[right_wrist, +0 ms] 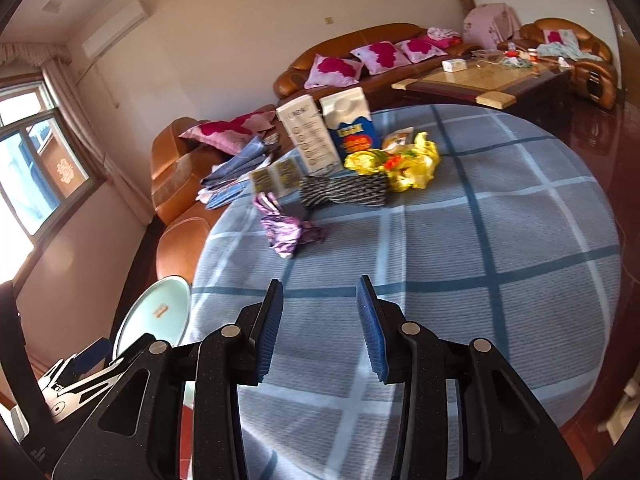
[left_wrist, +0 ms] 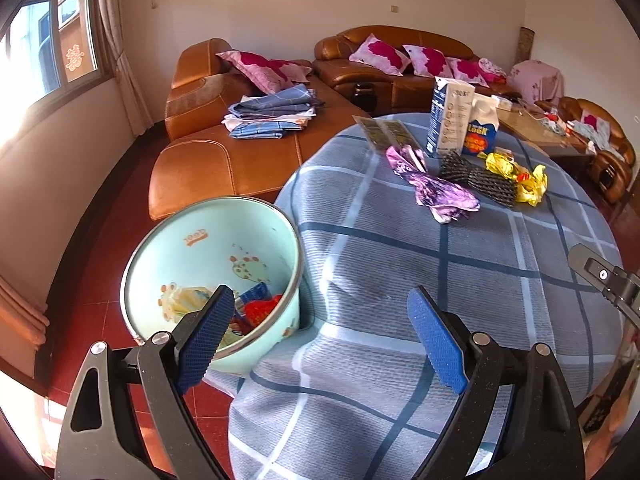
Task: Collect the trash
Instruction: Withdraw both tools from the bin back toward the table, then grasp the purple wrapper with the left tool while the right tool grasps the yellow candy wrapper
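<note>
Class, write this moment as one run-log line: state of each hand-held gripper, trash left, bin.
left hand-held gripper: open, empty | right hand-held gripper: open, empty | purple wrapper: on table | bin: holds trash

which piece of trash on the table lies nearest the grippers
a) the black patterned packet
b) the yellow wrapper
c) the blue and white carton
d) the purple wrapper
d: in both wrist views the purple wrapper lies on the near side of the pile, with the black patterned packet, the yellow wrapper and the blue and white carton farther back on the table.
</note>
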The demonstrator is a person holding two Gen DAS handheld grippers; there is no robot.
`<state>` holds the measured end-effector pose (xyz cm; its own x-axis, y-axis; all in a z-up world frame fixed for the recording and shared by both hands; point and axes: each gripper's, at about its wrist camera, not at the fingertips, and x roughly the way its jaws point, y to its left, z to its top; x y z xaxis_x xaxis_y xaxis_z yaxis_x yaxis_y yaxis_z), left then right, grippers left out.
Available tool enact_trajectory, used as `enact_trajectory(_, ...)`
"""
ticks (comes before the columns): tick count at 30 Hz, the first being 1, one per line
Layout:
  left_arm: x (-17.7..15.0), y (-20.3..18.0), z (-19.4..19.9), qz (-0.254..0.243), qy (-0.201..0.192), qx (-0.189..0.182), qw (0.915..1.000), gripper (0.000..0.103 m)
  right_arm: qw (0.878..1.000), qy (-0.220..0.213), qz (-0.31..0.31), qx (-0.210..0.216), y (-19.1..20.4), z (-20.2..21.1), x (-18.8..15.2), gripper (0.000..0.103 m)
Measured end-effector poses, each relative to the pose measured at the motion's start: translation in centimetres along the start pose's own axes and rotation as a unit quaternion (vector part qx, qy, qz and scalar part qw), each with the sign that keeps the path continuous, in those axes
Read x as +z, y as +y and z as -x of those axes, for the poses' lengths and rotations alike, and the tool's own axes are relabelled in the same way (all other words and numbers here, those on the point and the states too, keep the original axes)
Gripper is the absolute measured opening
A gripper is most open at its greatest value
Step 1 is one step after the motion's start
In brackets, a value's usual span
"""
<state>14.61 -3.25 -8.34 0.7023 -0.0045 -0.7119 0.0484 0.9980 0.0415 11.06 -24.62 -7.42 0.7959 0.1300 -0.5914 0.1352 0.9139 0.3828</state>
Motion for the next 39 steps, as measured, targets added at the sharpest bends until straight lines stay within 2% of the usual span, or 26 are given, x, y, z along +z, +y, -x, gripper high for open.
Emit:
enact_trajectory(8,-0.8,-1.2,-2.2,-0.004,0.024,-0.024,0.9994,0.087,0.999,0.011,-0.013,-0.031,-2.4,-1.4,0.0,0.039)
enact_trajectory(10,-0.8,-1.6,-3.0,-0.004,0.032,-0.031,0.9990,0.087,0.999,0.012,-0.014,-0.039,-3.0,-1.7,0.1,0.042)
enact_trajectory(11,-0.7,-1.8,-3.4,-0.003,0.035,-0.033,0.9988,0.086,0.999,0.012,-0.013,-0.045,-3.3,-2.0,0.3,0.045)
enact_trajectory(16,0.3,-2.8,-5.4,-0.006,0.043,-0.046,0.9980,0.085,0.997,0.014,-0.023,-0.071,-5.5,-3.4,1.4,0.045)
enact_trajectory(20,2.0,-3.5,-7.2,0.005,0.055,-0.064,0.9964,0.079,0.996,0.017,-0.023,-0.089,-7.1,-4.7,3.1,0.045)
enact_trajectory(29,7.6,-7.1,-10.4,0.009,0.037,-0.075,0.9964,0.078,0.995,0.016,-0.010,-0.099,-8.9,-7.7,7.5,0.045)
enact_trajectory(34,9.8,-9.4,-12.9,0.018,0.047,-0.093,0.9944,0.079,0.995,0.023,-0.010,-0.095,-9.6,-9.9,9.3,0.045)
enact_trajectory(37,10.1,-10.3,-14.5,0.021,0.061,-0.096,0.9933,0.079,0.996,0.024,-0.021,-0.088,-10.3,-11.2,10.4,0.048)
enact_trajectory(38,10.0,-10.5,-15.0,0.021,0.066,-0.098,0.9928,0.078,0.996,0.022,-0.023,-0.087,-10.4,-11.6,10.7,0.053)
enact_trajectory(39,10.0,-10.7,-15.5,0.021,0.071,-0.101,0.9921,0.077,0.996,0.020,-0.022,-0.083,-10.6,-12.2,11.3,0.062)
